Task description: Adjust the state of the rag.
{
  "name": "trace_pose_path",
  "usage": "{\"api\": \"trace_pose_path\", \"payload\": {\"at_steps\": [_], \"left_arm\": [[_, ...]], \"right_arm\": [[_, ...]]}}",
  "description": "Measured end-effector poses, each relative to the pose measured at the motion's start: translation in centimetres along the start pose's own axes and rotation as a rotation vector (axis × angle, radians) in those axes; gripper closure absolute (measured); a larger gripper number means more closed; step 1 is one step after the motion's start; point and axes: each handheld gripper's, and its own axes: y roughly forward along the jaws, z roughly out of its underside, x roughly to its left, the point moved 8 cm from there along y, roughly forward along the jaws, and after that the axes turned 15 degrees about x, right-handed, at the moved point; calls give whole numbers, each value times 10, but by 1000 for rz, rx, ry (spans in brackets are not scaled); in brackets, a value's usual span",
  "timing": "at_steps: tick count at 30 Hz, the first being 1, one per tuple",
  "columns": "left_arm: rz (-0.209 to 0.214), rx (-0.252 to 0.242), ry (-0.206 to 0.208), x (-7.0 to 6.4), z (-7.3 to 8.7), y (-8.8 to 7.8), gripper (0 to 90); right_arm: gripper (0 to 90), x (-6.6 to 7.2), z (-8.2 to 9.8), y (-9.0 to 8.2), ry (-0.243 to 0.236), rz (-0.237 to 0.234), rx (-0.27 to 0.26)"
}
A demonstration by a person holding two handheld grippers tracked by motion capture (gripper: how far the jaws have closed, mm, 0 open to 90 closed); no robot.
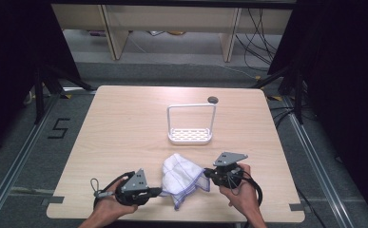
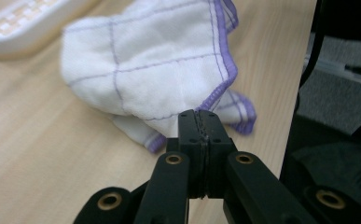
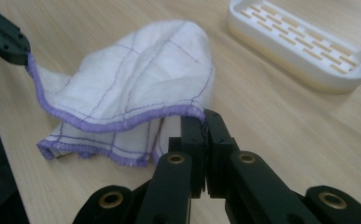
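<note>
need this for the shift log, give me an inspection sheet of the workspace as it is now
surface: light wooden table, round hole near far edge
job's things: white cloth with purple checks and hem, crumpled near the front edge, two hem points pinched
clutter: white slotted rack with wire arch, standing beyond the cloth, apart from it
grippers: left gripper shut on the hem; right gripper shut on the hem
cables: black cable loops by each gripper; loose cables on the floor, far right
surroundings: grey floor, wooden furniture legs behind, dark curtains both sides

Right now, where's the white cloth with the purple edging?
In the high view the cloth lies near the table's front edge, pinched between the left gripper and right gripper, just before the white rack.
</note>
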Motion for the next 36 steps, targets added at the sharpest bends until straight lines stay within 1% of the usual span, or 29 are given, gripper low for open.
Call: {"api": "trace_pose_path", "payload": {"at_steps": [1,2,3,4,5,6,7,8,10,11,13,14,16,18,19,21,22,23,24,25,26,27,28,29,32,33,34,35,36], "left_arm": [[-12,-28,-2,5,-6,-13,886],[-12,-28,-2,5,-6,-13,886],[-14,-57,-5,8,-12,-26,886],[-14,-57,-5,8,-12,-26,886],[-29,-65,-3,13,-16,-42,886],[-29,-65,-3,13,-16,-42,886],[-32,-94,-18,18,-22,-57,886],[-31,-117,-27,20,-25,-66,886],[-19,-160,-38,22,-32,-81,886],[-10,-172,-26,23,-35,-88,886],[4,-192,-27,22,-42,-96,886],[5,-184,-19,23,-44,-98,886],[10,-199,-31,24,-47,-97,885],[14,-183,-52,34,-50,-86,885],[15,-173,-60,38,-51,-79,885],[2,-159,-85,50,-52,-65,886],[2,-159,-85,50,-52,-65,885],[-5,-140,-99,61,-52,-49,885],[-5,-140,-99,61,-52,-49,885],[-16,-118,-115,67,-51,-39,885],[-30,-107,-118,76,-51,-25,885],[-38,-95,-127,81,-50,-19,885],[-38,-95,-127,81,-50,-19,885],[-42,-71,-138,89,-49,-7,884],[-61,-40,-164,103,-44,11,884],[-73,-26,-175,107,-41,17,884],[-74,-21,-180,111,-39,22,883],[-76,-9,-189,114,-36,27,883],[-74,-2,-194,117,-34,32,883]], "right_arm": [[893,2,-3,-11,-6,8,-13],[893,2,-3,-11,-6,8,-13],[893,4,-8,-22,-39,9,-29],[893,4,-8,-22,-39,9,-29],[893,7,-11,-34,-45,25,-38],[893,7,-11,-34,-45,25,-38],[894,12,-13,-47,-60,30,-41],[894,12,-15,-54,-91,42,-53],[894,19,-16,-69,-103,37,-62],[895,21,-16,-76,-112,40,-71],[895,28,-18,-89,-134,29,-82],[895,30,-18,-95,-126,26,-81],[895,31,-20,-99,-139,26,-85],[895,27,-21,-105,-123,20,-65],[895,21,-22,-103,-130,23,-54],[894,9,-21,-93,-95,25,-2],[894,9,-21,-93,-95,25,-2],[894,-6,-21,-75,-75,13,38],[894,-6,-21,-75,-75,13,38],[894,-14,-20,-66,-66,14,63],[894,-26,-20,-48,-38,4,96],[894,-34,-19,-40,-42,4,120],[894,-41,-19,-32,-31,18,131],[894,-48,-19,-25,-36,31,147],[892,-61,-22,-4,-17,59,193],[892,-65,-23,3,-33,63,203],[891,-66,-24,7,-2,69,219],[890,-70,-25,13,-19,76,224],[888,-72,-27,19,-15,83,229]]}}
